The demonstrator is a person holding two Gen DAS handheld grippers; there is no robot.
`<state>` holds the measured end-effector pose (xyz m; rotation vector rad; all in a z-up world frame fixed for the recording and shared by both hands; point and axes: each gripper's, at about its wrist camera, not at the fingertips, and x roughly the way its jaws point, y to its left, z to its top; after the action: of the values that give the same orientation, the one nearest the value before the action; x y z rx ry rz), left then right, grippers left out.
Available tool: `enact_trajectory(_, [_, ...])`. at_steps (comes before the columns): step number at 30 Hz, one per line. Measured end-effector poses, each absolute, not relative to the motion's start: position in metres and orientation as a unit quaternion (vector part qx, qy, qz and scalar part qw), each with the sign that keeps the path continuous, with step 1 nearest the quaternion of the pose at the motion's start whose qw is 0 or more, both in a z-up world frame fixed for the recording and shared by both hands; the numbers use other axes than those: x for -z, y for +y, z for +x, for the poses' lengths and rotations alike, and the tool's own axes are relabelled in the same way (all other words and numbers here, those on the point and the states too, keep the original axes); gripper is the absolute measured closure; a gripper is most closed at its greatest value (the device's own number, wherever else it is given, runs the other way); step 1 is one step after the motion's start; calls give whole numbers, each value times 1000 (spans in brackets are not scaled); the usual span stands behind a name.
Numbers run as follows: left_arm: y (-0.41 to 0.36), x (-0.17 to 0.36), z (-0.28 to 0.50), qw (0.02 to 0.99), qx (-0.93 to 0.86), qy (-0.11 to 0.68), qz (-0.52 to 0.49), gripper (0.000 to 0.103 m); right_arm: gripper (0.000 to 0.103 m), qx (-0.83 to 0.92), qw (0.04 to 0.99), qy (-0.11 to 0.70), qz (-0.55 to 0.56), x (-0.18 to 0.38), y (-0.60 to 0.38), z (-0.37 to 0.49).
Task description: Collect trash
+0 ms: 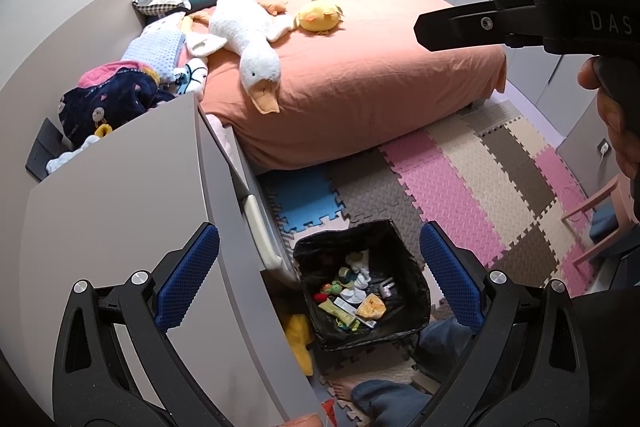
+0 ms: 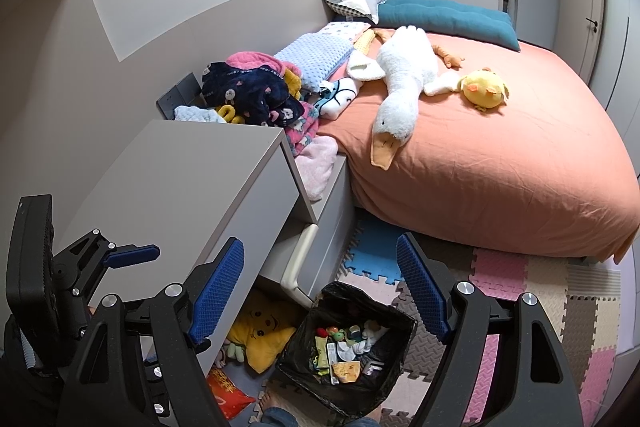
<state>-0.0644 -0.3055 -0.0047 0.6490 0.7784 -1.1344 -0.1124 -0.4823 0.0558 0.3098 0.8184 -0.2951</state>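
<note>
A black-lined trash bin [image 1: 404, 291] [image 2: 394, 371] stands on the foam floor mat beside the grey nightstand, holding several wrappers, tissues and small scraps. My left gripper [image 1: 320, 275] hangs open above it with nothing between its blue pads [image 1: 188, 279]. My right gripper [image 2: 320, 291] is also open and empty, above the bin's near-left side. In the left wrist view the right gripper's black body shows at upper right; in the right wrist view the left gripper's blue fingertips [image 2: 132, 255] show at far left. A red snack bag [image 2: 226, 393] lies on the floor under the nightstand.
The grey nightstand [image 2: 180, 183] has a bare top. A bed with an orange sheet [image 2: 500, 155] carries a white goose plush [image 2: 400, 87] and yellow chick plush [image 2: 486, 89]. Clothes pile [image 2: 256, 95] sits beside it. A yellow star toy [image 2: 260, 331] lies under the nightstand. A person's knees [image 1: 400, 395] are below.
</note>
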Motion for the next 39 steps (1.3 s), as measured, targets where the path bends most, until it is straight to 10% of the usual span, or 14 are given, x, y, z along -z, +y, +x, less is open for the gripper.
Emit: enact_trajectory(39, [-300, 0, -64, 724, 517, 360, 281, 6, 19, 141, 896, 393, 148, -59, -483, -111])
